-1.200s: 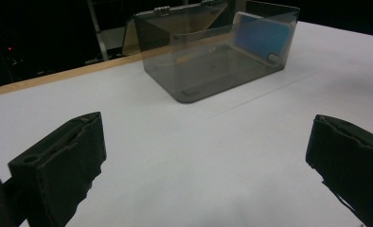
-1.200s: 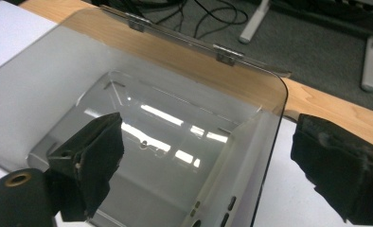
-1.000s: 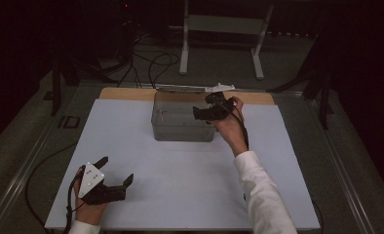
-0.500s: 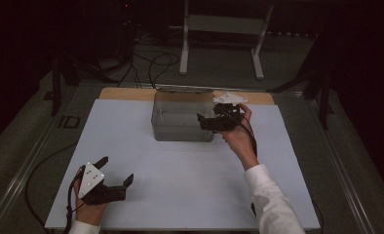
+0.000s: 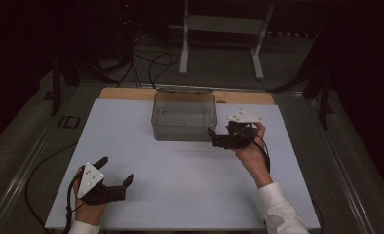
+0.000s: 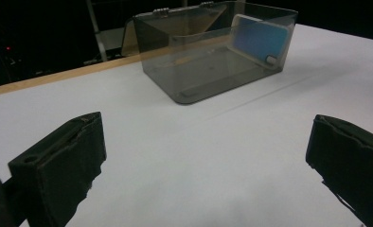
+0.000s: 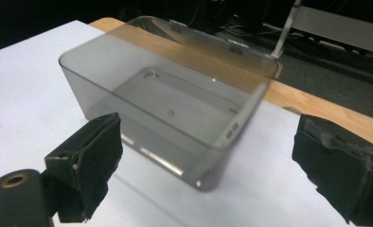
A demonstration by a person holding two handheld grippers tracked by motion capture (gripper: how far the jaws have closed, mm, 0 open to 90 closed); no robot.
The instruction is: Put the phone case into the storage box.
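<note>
A clear grey plastic box [image 5: 183, 116] stands lidless at the back middle of the white mat. In the left gripper view a flat blue slab like a phone [image 6: 261, 38] stands on edge inside the box [image 6: 213, 47] against its end wall. The slab's pale edge [image 7: 239, 120] lines the box's right wall [image 7: 165, 99] in the right gripper view. My right gripper [image 5: 213, 138] hovers open just off the box's front right corner, jaws empty and pointing left [image 7: 210, 137]. My left gripper [image 5: 115, 170] rests open and empty near the mat's front left [image 6: 203, 137].
The white mat [image 5: 180, 195] covers most of the table, with a wooden strip [image 5: 126, 93] along its back edge. Cables and a white stand's legs [image 5: 219, 44] lie on the dark floor behind. A metal rail [image 5: 29, 161] runs along the left side.
My right gripper has drawn back from over the box's right end toward the person, down to the box's front right corner. The left gripper has stayed put.
</note>
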